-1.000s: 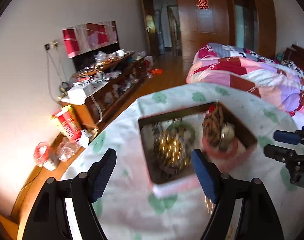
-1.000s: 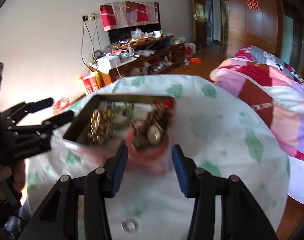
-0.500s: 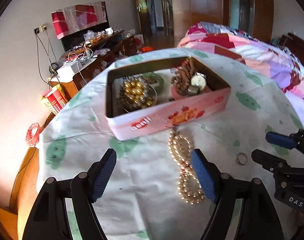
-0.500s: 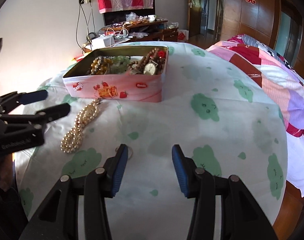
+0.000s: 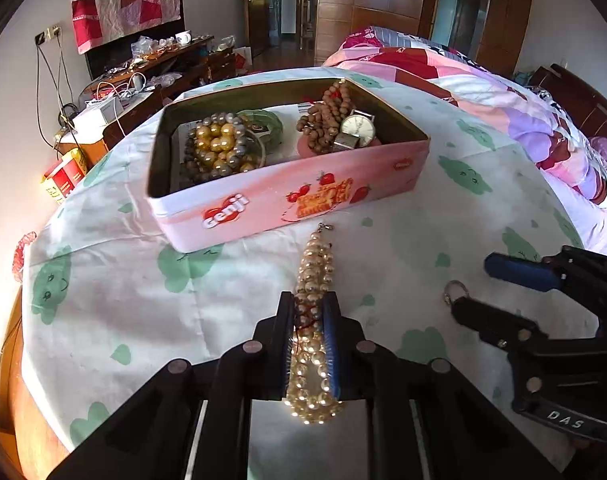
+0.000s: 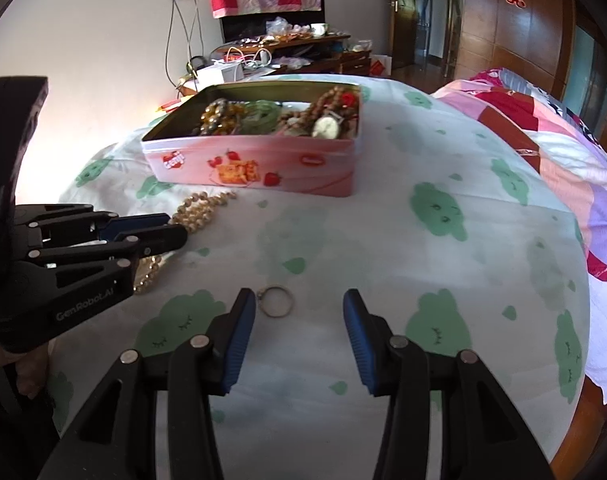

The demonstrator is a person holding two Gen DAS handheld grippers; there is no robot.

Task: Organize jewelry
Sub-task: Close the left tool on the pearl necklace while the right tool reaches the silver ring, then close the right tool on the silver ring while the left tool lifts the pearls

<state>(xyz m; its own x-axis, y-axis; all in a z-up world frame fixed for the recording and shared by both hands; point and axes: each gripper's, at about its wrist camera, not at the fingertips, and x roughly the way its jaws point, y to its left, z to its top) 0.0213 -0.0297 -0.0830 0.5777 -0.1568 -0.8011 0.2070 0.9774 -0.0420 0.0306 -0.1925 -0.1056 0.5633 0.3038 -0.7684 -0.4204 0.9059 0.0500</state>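
A pink tin box (image 5: 287,200) stands on the round table; it holds gold beads (image 5: 219,148), a green bangle, brown beads and a watch (image 5: 357,128). The box also shows in the right wrist view (image 6: 263,168). A pearl necklace (image 5: 315,264) lies on the cloth in front of the box. My left gripper (image 5: 309,308) is shut on the necklace's near part, also visible in the right wrist view (image 6: 171,228). A small metal ring (image 6: 276,301) lies on the cloth between my right gripper's fingers. My right gripper (image 6: 299,304) is open and low over the cloth.
The table wears a white cloth with green cloud prints (image 6: 439,208). A bed with a patchwork quilt (image 5: 483,76) lies to the right. A cluttered wooden TV cabinet (image 5: 151,76) stands along the far wall. The table edge curves off close on both sides.
Both grippers have come down and closer to the cloth. My left gripper has shut on the pearl necklace. My right gripper has moved up around the ring.
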